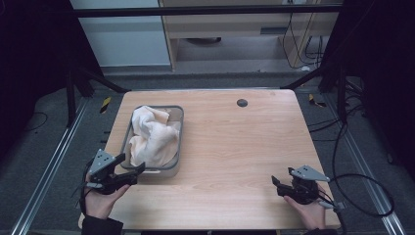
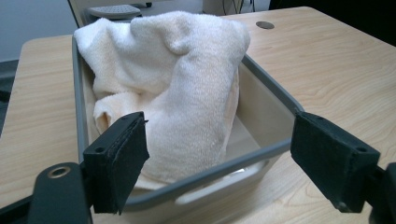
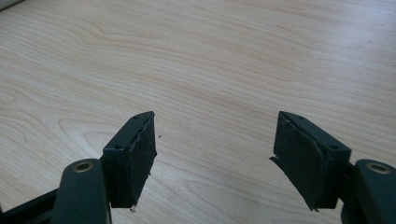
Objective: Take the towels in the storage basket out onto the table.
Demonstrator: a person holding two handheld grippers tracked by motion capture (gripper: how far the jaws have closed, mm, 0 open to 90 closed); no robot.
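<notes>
On the left half of the wooden table (image 1: pixel 235 147) sits a grey bin (image 1: pixel 179 128) holding a crumpled cream towel (image 1: pixel 152 137), which rises above the rim. Left gripper (image 1: pixel 131 166) is just beside the bin's near wall, jaws spread wide and empty; its own view frames that wall between them. Right gripper (image 1: pixel 277 185) is well apart at the near right edge, jaws likewise spread over bare wood. A dark round grommet (image 1: pixel 242 103) marks the far edge.
</notes>
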